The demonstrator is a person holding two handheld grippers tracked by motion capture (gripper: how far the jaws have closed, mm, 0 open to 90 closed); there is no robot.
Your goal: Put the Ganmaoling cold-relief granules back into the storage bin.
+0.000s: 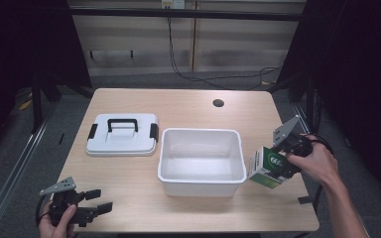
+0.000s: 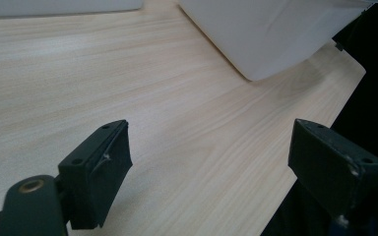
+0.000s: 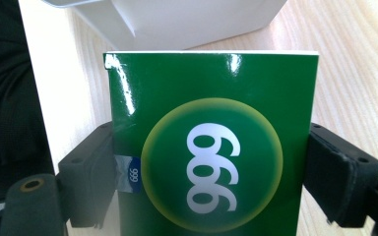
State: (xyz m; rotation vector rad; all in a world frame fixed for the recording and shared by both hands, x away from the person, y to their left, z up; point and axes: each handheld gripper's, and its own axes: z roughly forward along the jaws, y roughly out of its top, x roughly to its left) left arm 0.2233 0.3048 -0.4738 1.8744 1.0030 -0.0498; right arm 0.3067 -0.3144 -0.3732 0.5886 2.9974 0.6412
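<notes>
White tub [image 1: 201, 161] mid worktop [image 1: 178, 106], open top, nothing inside. Lid [image 1: 122, 134] w/ black handle & side clips flat on worktop just left of tub, small gap btwn, not on tub.

Green box [image 1: 268, 167] marked "999" off tub's right wall, tilted, at worktop's right edge, held above surface; outside tub. Right claw [image 1: 281, 167] clamped on box, one jaw each side; in right gripper view box [image 3: 211, 147] between jaws, tub corner [image 3: 187, 19] just beyond its far end.

Left claw [image 1: 101, 201] at near-left corner of worktop, jaws apart, nothing btwn, pointing right along near edge. In left gripper view bare wood [image 2: 142, 98] ahead, tub corner [image 2: 266, 34] up right, worktop edge close on right side.

Open room: wide bare strip behind tub & lid w/ cable hole [image 1: 218, 103] far right; bare patch in front of lid. Narrow strip btwn tub & near edge; narrow strip right of tub, taken up by box & hand [image 1: 317, 163].
</notes>
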